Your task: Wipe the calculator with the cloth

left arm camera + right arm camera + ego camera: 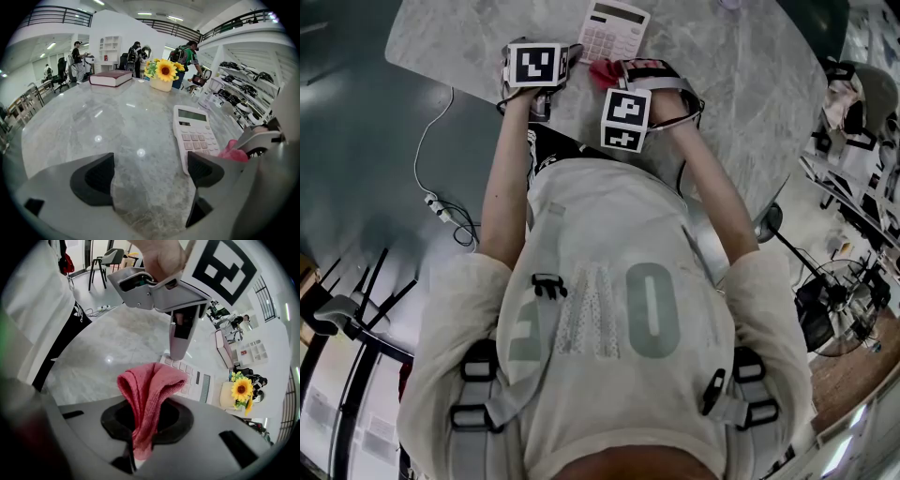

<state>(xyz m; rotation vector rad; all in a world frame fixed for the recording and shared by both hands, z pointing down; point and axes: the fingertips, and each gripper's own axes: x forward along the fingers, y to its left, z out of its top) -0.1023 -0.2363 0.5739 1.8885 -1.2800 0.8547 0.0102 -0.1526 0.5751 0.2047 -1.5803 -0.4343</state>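
The left hand-held gripper [150, 164] hangs with its jaws wide apart over bare marble bench [93, 122]. A white calculator [196, 133] lies just past the right jaw, with a pink cloth [233, 151] at its near corner. A book [110, 78] and sunflowers [164, 71] stand far back.

A bright hall with white walls [112, 28], a railed balcony [56, 15], wall shelves [246, 86] and a grey marble table [84, 126].

Left of the calculator [196, 133] the table [93, 122] lies bare. Beyond it stand a sunflower pot [161, 75] and a book [111, 78]. The right gripper [143, 420], clamping the cloth [150, 380], crowds its right side.
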